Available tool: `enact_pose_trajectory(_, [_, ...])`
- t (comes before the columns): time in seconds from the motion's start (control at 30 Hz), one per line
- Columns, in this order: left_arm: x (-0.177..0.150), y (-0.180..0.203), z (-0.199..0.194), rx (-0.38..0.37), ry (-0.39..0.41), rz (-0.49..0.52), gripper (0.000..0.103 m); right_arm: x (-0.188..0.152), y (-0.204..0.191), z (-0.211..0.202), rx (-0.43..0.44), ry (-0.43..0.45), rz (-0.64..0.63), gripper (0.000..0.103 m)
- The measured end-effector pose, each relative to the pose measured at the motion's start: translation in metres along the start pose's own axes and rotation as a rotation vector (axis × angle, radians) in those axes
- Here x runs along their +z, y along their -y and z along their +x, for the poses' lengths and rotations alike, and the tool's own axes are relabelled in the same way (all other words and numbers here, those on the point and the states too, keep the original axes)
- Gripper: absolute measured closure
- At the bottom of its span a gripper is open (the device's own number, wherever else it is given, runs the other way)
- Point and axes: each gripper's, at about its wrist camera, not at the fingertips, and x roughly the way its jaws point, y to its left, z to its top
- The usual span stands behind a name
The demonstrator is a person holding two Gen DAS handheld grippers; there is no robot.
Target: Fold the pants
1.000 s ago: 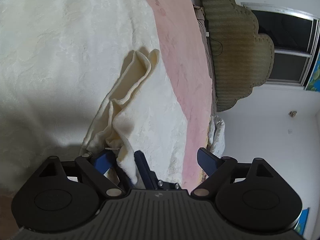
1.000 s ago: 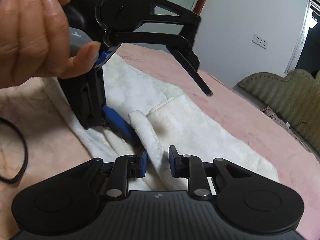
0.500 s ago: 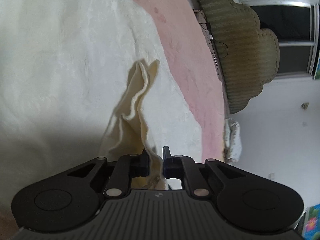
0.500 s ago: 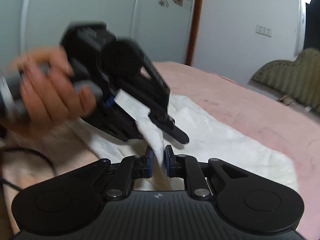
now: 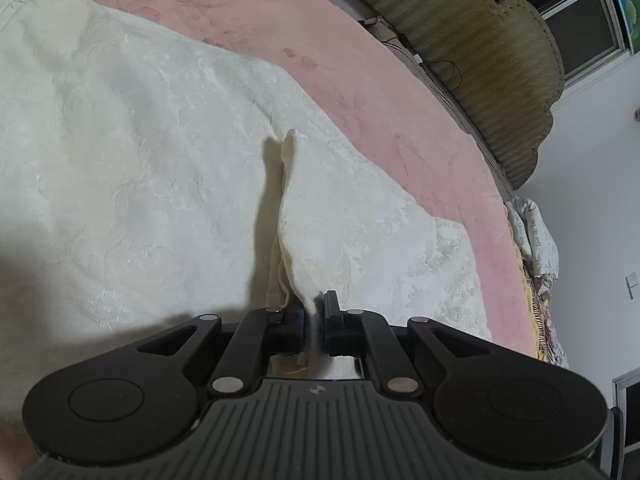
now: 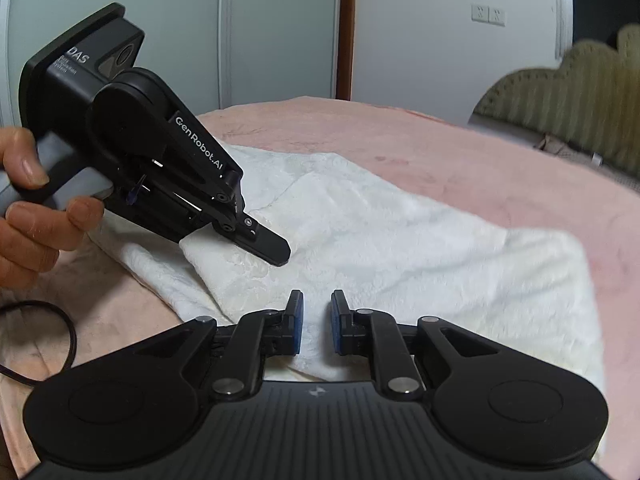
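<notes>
Cream-white plush fabric pants (image 5: 132,168) lie spread flat on the pink bedspread (image 5: 360,80). Long axis runs from the near edge of the bedspread toward the olive-green scalloped headboard (image 5: 480,52). One raised ridge of the cloth stands up in the left wrist view, pointing the same way, away from the camera toward the headboard.

Left gripper (image 5: 316,320): blue-padded jaws nearly closed, clamped on the near end of that ridge; cloth fills the narrow gap between the pads. In the right wrist view the left gripper (image 6: 272,250) slants downward onto a folded corner of the pants, on the side away from the headboard. The person's left hand (image 6: 36,208) wraps the grey handle, thumb and fingers visible.

Right gripper (image 6: 316,320): jaws parted a small way, nothing between them, white cloth visible below through the gap. It hovers low over the near edge of the pants.

A black cable (image 6: 48,320) loops on the bedspread, on the side away from the headboard.

Change from half a second ago: the right jaws were pinched on a fold of cloth and have let go. The lifted ridge is flatter and narrower. The left gripper has tilted lower.
</notes>
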Motion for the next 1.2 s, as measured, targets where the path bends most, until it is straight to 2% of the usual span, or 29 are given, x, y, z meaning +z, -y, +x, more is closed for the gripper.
enact_pose_trajectory(0.03, [0.001, -0.001, -0.001, -0.003, -0.003, 0.001, 0.08, 0.001, -0.003, 0.0, -0.01, 0.008, 0.007, 0.089])
enact_pose_trajectory(0.1, [0.001, -0.004, -0.005, -0.008, -0.002, -0.009, 0.08, 0.004, -0.006, 0.0, -0.01, 0.025, 0.037, 0.089])
enact_pose_trajectory(0.17, [0.003, -0.003, -0.013, 0.012, 0.019, 0.009, 0.081, 0.002, -0.006, 0.005, 0.015, 0.006, 0.052, 0.089])
enact_pose_trajectory(0.27, [0.008, 0.007, -0.032, 0.104, 0.118, 0.076, 0.08, 0.0, -0.008, 0.012, 0.002, -0.005, 0.048, 0.089])
enact_pose_trajectory(0.33, [0.016, 0.016, -0.04, 0.129, 0.157, 0.115, 0.08, -0.002, -0.012, 0.007, 0.008, -0.008, 0.06, 0.088])
enact_pose_trajectory(0.43, [0.026, 0.034, -0.039, 0.089, 0.151, 0.167, 0.077, -0.001, -0.014, 0.001, -0.001, -0.003, 0.068, 0.088])
enact_pose_trajectory(0.47, [0.028, 0.042, -0.036, 0.087, 0.147, 0.203, 0.07, -0.001, -0.015, 0.002, -0.001, 0.003, 0.067, 0.088])
enact_pose_trajectory(0.53, [0.027, 0.06, -0.024, 0.097, 0.143, 0.286, 0.063, 0.002, -0.017, 0.003, 0.012, 0.014, 0.065, 0.088])
enact_pose_trajectory(0.6, [0.029, 0.07, -0.006, 0.124, 0.12, 0.332, 0.063, 0.003, -0.021, 0.006, 0.021, 0.014, 0.056, 0.088])
enact_pose_trajectory(0.73, [0.036, 0.06, 0.035, 0.212, 0.046, 0.317, 0.065, 0.004, -0.028, 0.009, 0.001, -0.01, 0.015, 0.088])
enact_pose_trajectory(0.8, [0.032, 0.06, 0.035, 0.221, 0.066, 0.337, 0.066, 0.007, -0.028, 0.006, -0.001, 0.003, 0.032, 0.088])
enact_pose_trajectory(0.9, [0.024, 0.063, 0.023, 0.221, 0.084, 0.355, 0.066, 0.008, -0.029, 0.001, 0.066, 0.032, 0.062, 0.088])
enact_pose_trajectory(0.93, [0.022, 0.065, 0.017, 0.221, 0.089, 0.36, 0.065, 0.008, -0.03, 0.002, 0.084, 0.024, 0.067, 0.088])
enact_pose_trajectory(1.0, [0.013, 0.065, 0.007, 0.229, 0.098, 0.378, 0.054, 0.003, -0.034, 0.004, 0.08, 0.011, 0.043, 0.088])
enact_pose_trajectory(1.07, [0.003, 0.063, -0.004, 0.275, 0.128, 0.403, 0.045, 0.001, -0.031, 0.005, 0.083, 0.015, 0.046, 0.087])
enact_pose_trajectory(1.13, [-0.009, 0.056, -0.015, 0.338, 0.176, 0.426, 0.038, 0.001, -0.027, 0.005, 0.084, 0.015, 0.067, 0.079])
enact_pose_trajectory(1.2, [-0.016, 0.049, -0.023, 0.4, 0.214, 0.435, 0.037, -0.001, -0.023, 0.005, 0.075, 0.019, 0.091, 0.073])
